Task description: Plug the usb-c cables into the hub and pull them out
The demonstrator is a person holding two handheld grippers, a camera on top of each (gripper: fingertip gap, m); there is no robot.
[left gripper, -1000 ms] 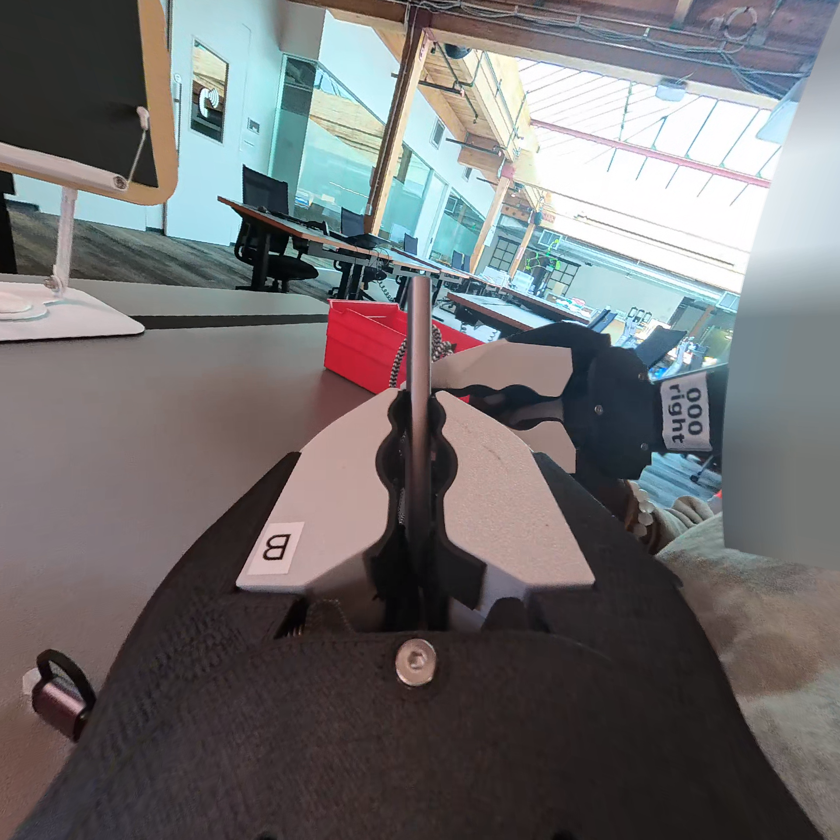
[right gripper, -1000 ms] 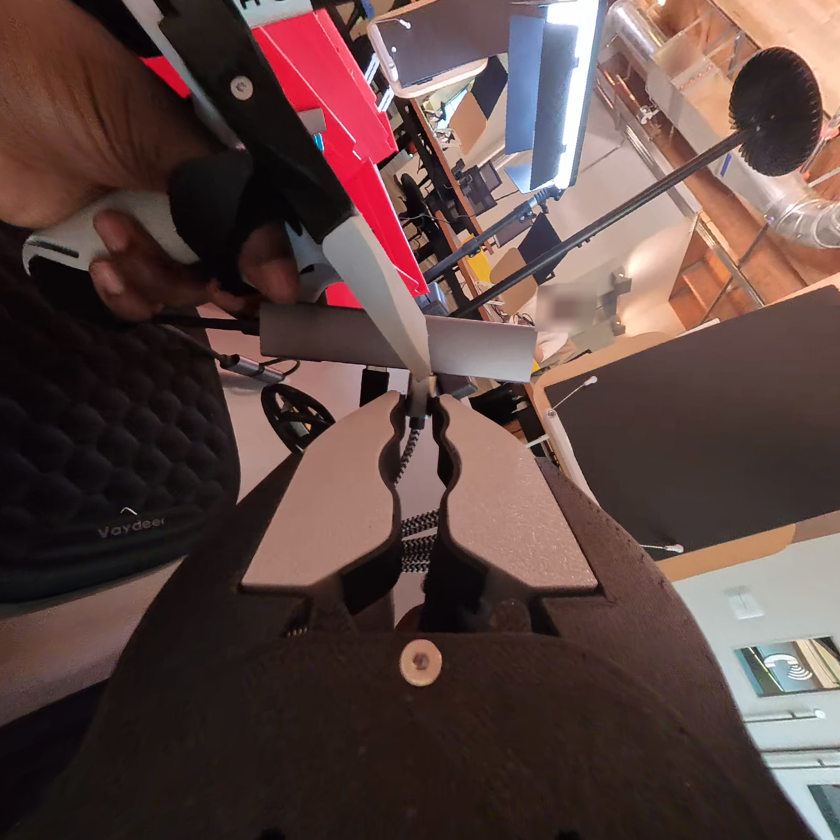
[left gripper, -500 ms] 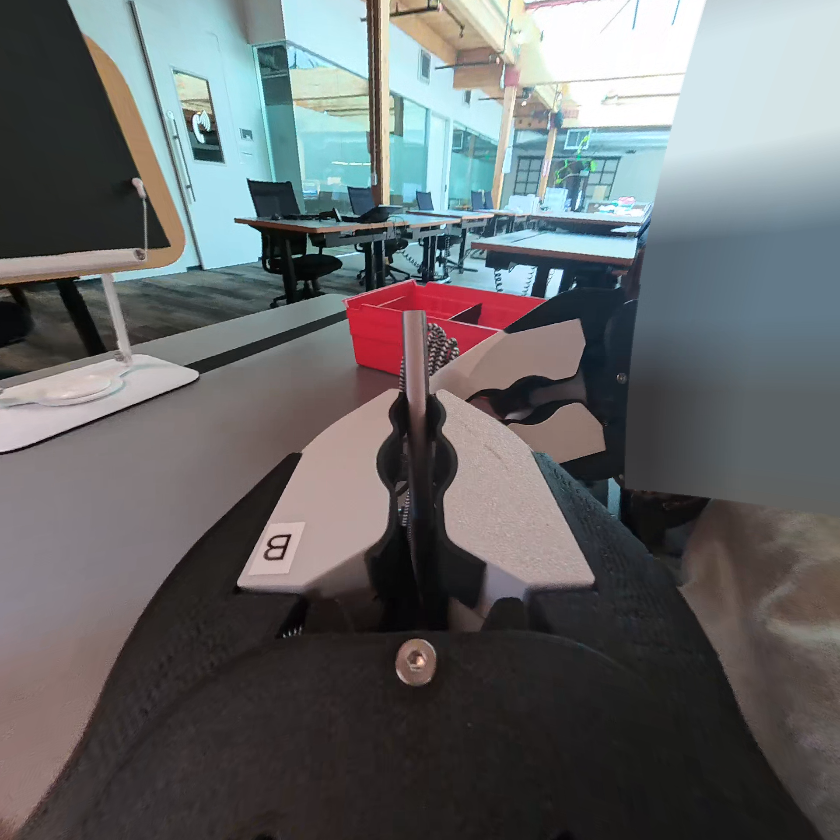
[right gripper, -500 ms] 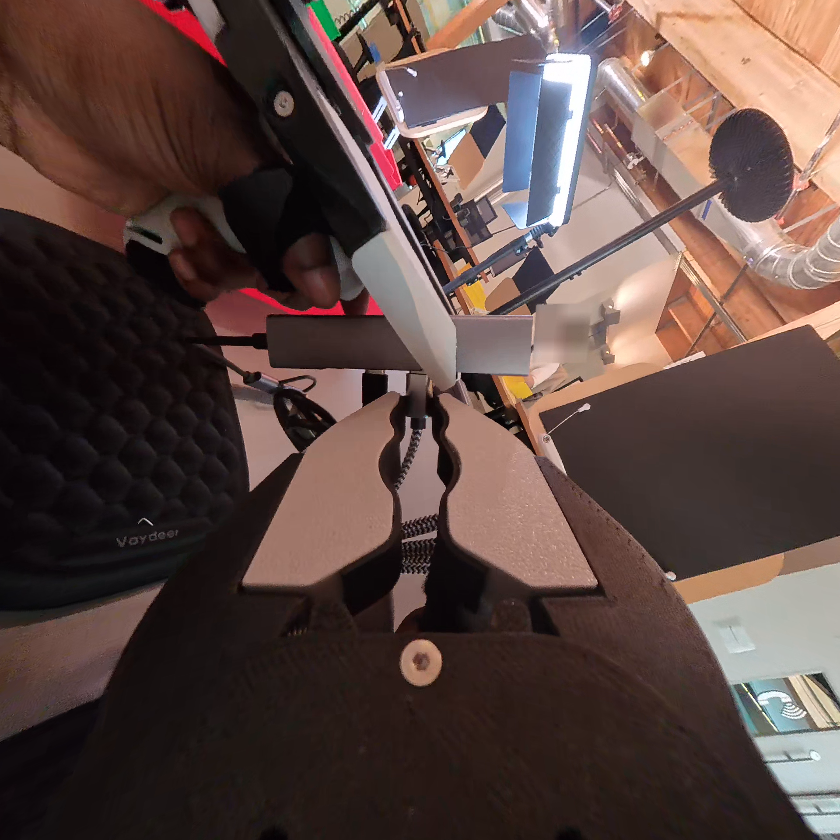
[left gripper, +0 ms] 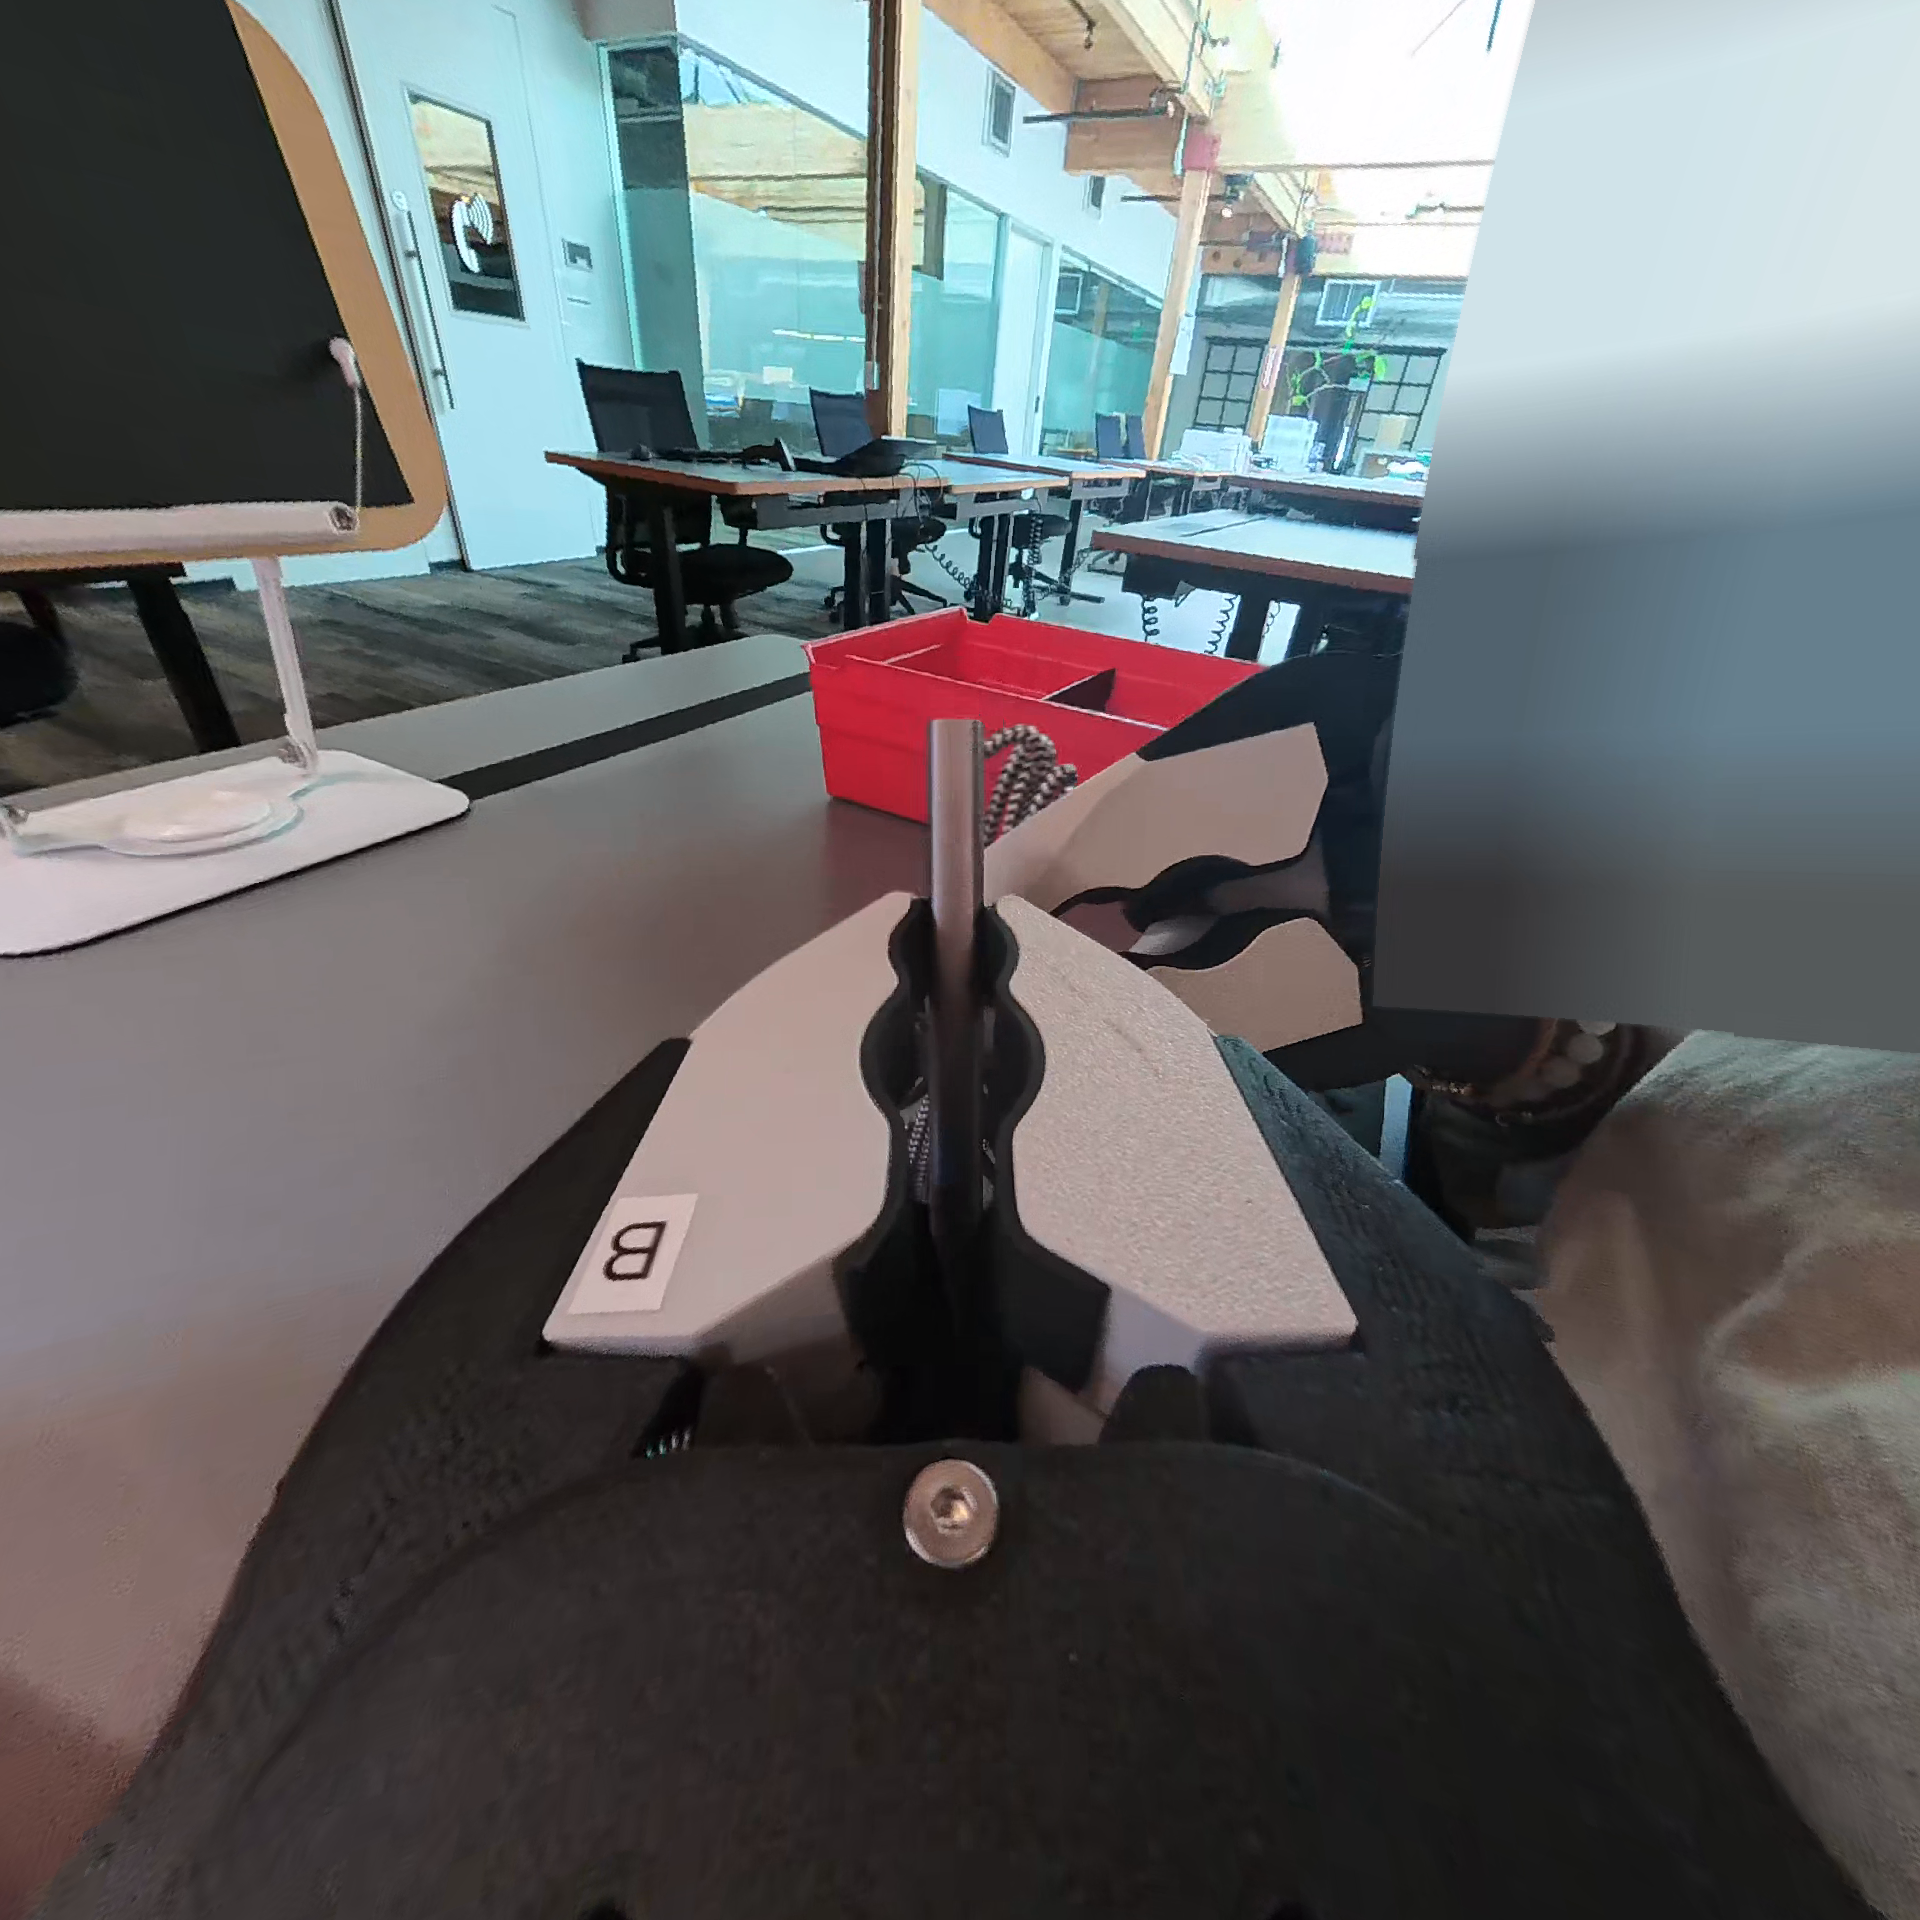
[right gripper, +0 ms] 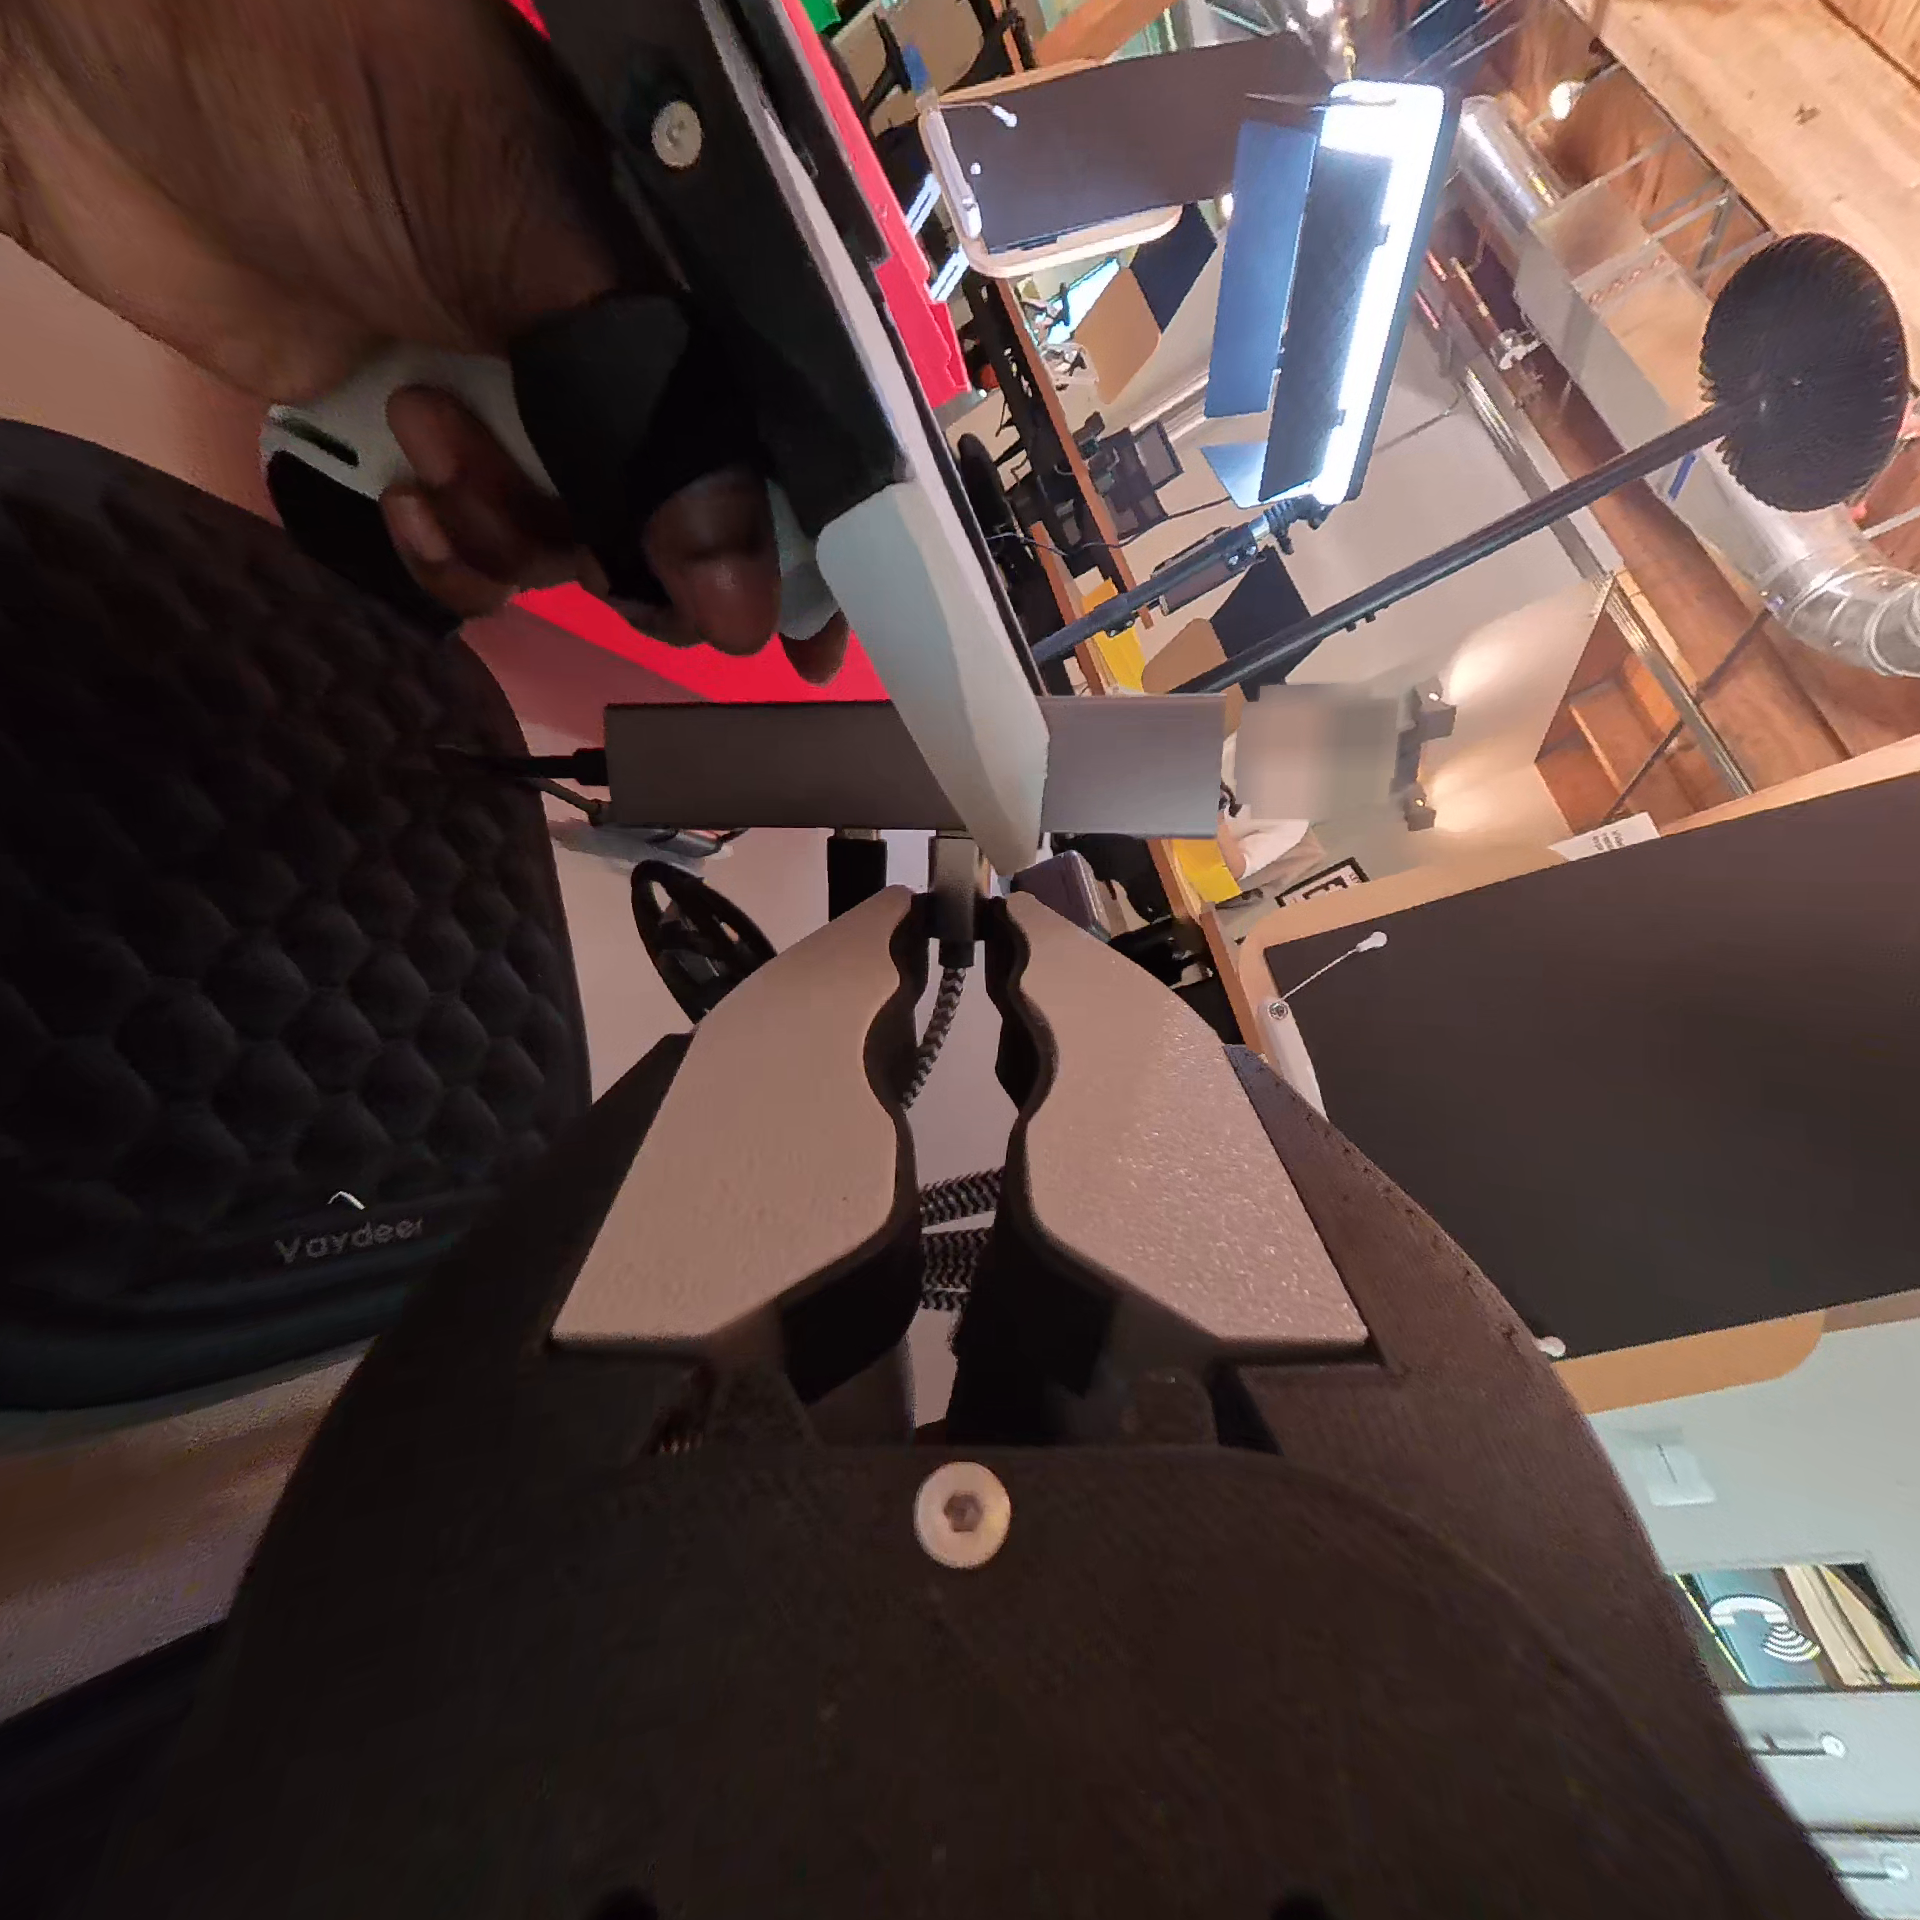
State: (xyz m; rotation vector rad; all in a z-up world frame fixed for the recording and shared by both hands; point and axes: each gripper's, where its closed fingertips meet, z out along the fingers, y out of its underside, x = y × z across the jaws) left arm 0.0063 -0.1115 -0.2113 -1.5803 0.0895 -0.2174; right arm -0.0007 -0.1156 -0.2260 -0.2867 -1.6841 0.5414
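USB-C hub (right gripper: 769,764): slim grey aluminium bar, horizontal across centre of right wrist view; middle stretch hidden behind a finger of left gripper (right gripper: 997,831), right end touching a blurred patch. Same hub (left gripper: 956,821) edge-on at centre of left wrist view, a narrow upright strip, lower part sunk between the fingers and lost in shadow. Left gripper (left gripper: 954,920) clamped on hub, jaws nearly together.

Braided USB-C cable (right gripper: 940,1023): black-and-white weave, dark grey plug at hub's lower edge, just left of the crossing finger; depth of insertion not discernible, plug tip masked by fingertips. Right gripper (right gripper: 956,904) closed narrowly on plug, directly beneath hub. Further loops of cable (right gripper: 956,1242) crossing lower in the gap. In left wrist view, a loop of cable (left gripper: 1023,774) just right of hub, origin hidden behind right gripper (left gripper: 1195,914).

Second dark plug (right gripper: 857,857) seated left of the first; thin black lead (right gripper: 530,764) leaving hub's left end, cut off by black quilted cushion (right gripper: 239,935) at left.

Hand (right gripper: 436,343), upper left, wrapped on left gripper's handle. Red bin (left gripper: 997,717) above centre on grey table (left gripper: 364,1039); large blurred patch covering right side.
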